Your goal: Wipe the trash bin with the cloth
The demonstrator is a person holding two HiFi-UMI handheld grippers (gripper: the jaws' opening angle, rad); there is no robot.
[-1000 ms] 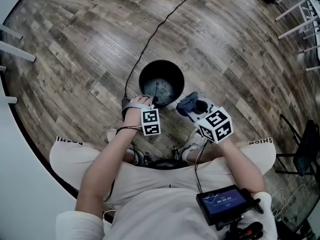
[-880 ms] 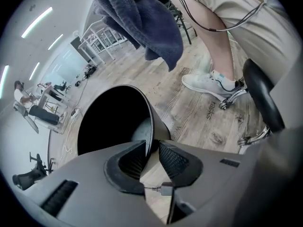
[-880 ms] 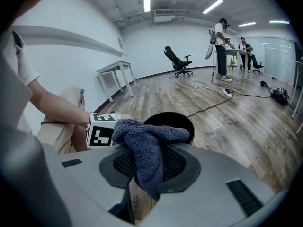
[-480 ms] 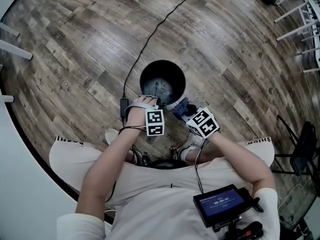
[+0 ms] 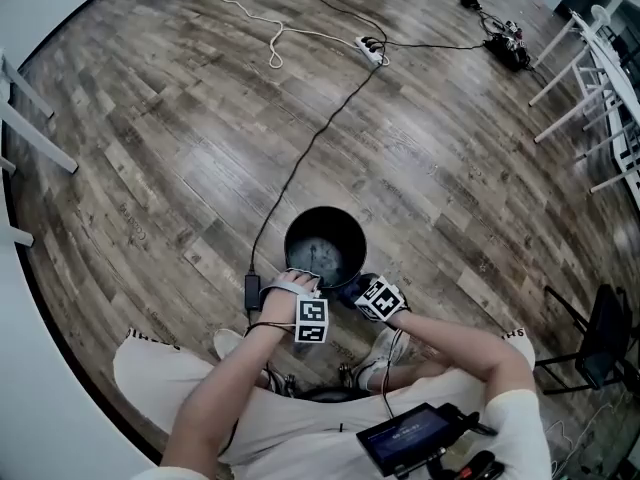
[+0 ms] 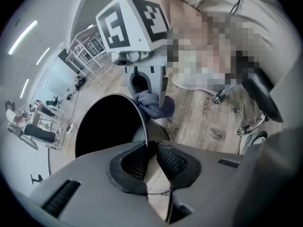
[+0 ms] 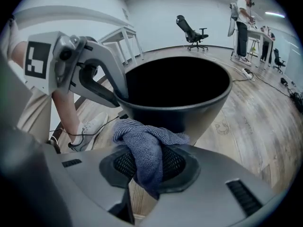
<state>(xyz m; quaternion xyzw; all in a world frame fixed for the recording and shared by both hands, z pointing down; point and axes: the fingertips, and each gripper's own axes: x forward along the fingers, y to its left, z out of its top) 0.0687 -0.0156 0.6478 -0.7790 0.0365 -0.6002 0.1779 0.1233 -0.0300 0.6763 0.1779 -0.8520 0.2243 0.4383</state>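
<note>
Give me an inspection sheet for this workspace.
Surface: wooden floor.
Job's things: black bin upright on the floor; blue cloth beside its outer wall.
Clutter: nothing seen.
Grippers: left tongs have just closed, shut on the bin's rim; right tongs shut on the cloth.
Cables: black cable from power strip to a block beside the bin; white cable farther off.
Surroundings: white table legs, office chair, people at the back.

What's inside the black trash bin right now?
The trash bin looks empty from the head view: only a dull grey bottom shows. Both gripper views show its inside as plain black, so small scraps could be hidden.
</note>
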